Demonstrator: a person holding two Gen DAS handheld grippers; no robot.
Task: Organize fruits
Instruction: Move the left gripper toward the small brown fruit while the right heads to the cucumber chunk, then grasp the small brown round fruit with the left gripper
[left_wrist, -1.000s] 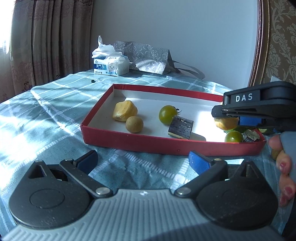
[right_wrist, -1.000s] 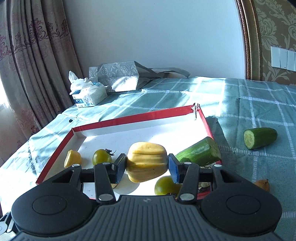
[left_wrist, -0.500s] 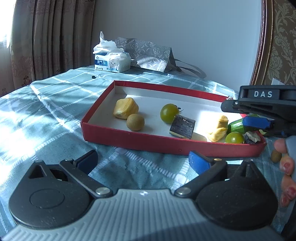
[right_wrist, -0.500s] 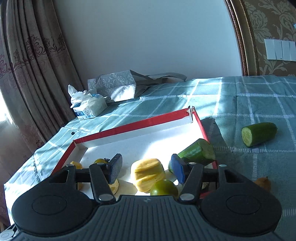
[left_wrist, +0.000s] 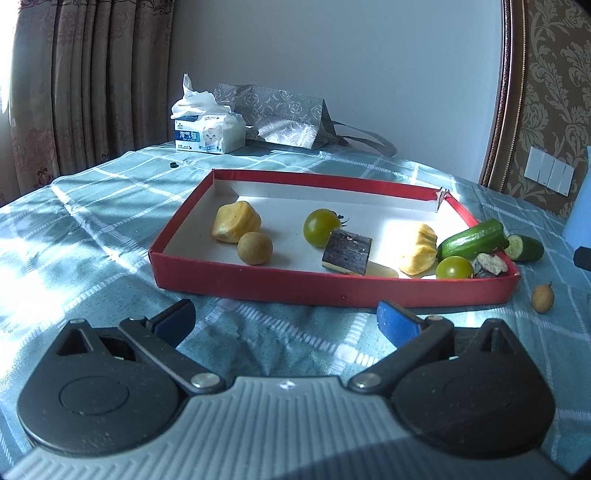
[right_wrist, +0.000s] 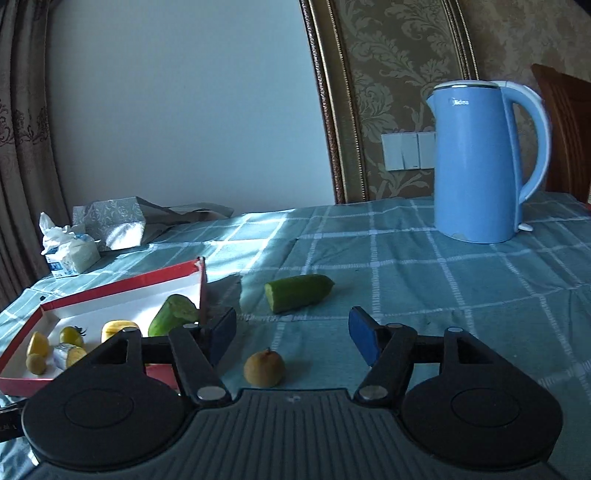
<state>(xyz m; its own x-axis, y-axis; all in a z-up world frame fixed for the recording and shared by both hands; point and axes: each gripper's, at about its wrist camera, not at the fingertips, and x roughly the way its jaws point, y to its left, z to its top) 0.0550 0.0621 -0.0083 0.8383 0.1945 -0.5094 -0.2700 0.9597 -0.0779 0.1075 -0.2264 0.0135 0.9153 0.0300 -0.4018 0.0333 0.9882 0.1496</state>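
A red tray (left_wrist: 332, 293) holds two yellow fruit pieces (left_wrist: 236, 221) (left_wrist: 419, 247), two green tomatoes (left_wrist: 321, 227), a small brown fruit (left_wrist: 255, 248), a dark-rinded piece (left_wrist: 347, 251) and a cucumber piece (left_wrist: 472, 240). My left gripper (left_wrist: 286, 321) hovers open before the tray's near wall, holding nothing. My right gripper (right_wrist: 292, 334) is over the cloth to the right of the tray (right_wrist: 122, 284), its jaws opening and nothing pressed between the pads. A small brown fruit (right_wrist: 264, 367) lies on the cloth below it, untouched. A cucumber half (right_wrist: 299, 291) lies further ahead.
A blue kettle (right_wrist: 476, 158) stands at the far right of the checked tablecloth. A tissue pack (left_wrist: 208, 134) and a grey patterned bag (left_wrist: 280, 114) sit behind the tray by the wall. Curtains hang at the left.
My right gripper let go of the yellow piece, which now rests in the tray, then swung right away from the tray with its jaws widening. It left the left wrist view. The left gripper stayed put.
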